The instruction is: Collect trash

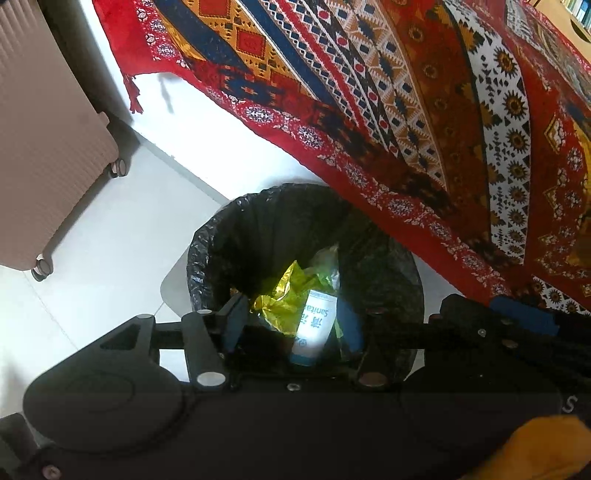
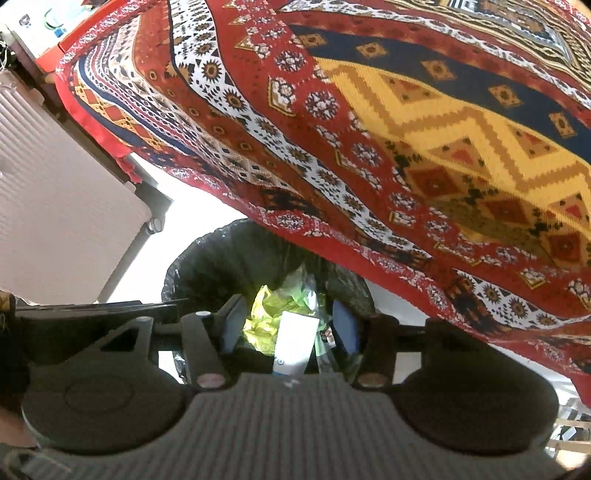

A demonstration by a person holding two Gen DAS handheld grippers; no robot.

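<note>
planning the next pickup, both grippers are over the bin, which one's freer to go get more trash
Either, marginally the left gripper: both hover over the bin with jaws open and empty, but the right gripper sits closer under the hanging cloth.

Bin (image 1: 221,236): your left gripper (image 1: 291,325) covers its near rim.
Tube (image 1: 314,325): lower end hidden, label partly readable.
Suitcase (image 1: 48,129): cut off by the left edge.
Shelf items (image 2: 51,22): too small to identify.

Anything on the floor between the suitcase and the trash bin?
No, bare white tile. In the left wrist view, only floor separates the suitcase from the black-lined trash bin. The right wrist view shows the same gap, washed out by glare.
</note>
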